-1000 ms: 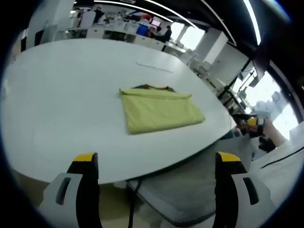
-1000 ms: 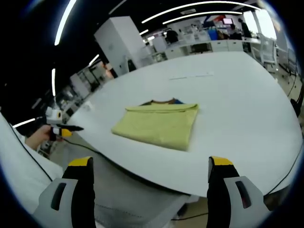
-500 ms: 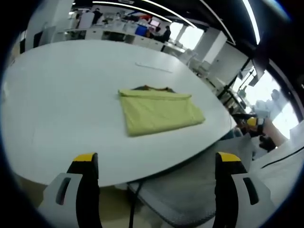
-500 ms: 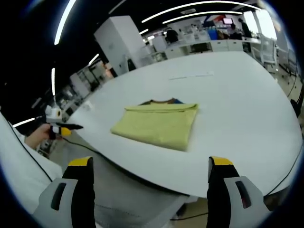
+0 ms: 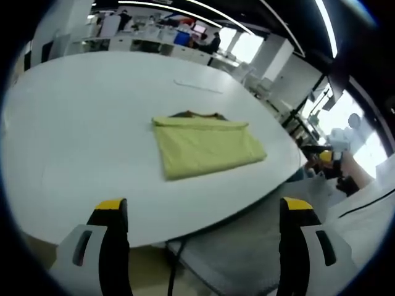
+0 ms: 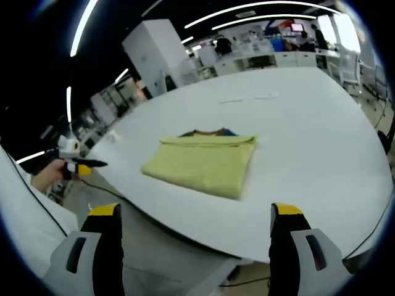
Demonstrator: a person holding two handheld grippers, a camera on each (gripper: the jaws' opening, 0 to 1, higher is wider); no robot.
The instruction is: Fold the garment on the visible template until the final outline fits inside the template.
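Nothing on the worktop (image 5: 68,129) has moved since a second ago; only my views have drifted a touch, so the folded garment (image 5: 203,145) sits a hair differently in each while lying exactly where it lay. From my left gripper (image 5: 200,213) the yellow garment is ahead and slightly to the right, well apart from the jaws, resting flat in the middle of the white worktop with its near corner pointing toward the worktop's front edge. Its long axis runs across my line of sight, from left to right, with a dark strip of the template (image 5: 194,114) peeking out along the far edge. My left jaws stand wide apart with nothing between them, held low and back off the front edge, over a grey chair seat (image 5: 247,246). From my right gripper (image 6: 192,219) the garment (image 6: 200,161) lies ahead and slightly left, again well apart, its long side across my view. These jaws are also spread and empty, hanging off the front edge. Neither hand looks clearly nearer. I judge the fold finished or nearly so, since only a sliver of template (image 6: 207,131) shows past the cloth. My other hand's gripper (image 6: 73,161) appears at the far left of the right gripper view.
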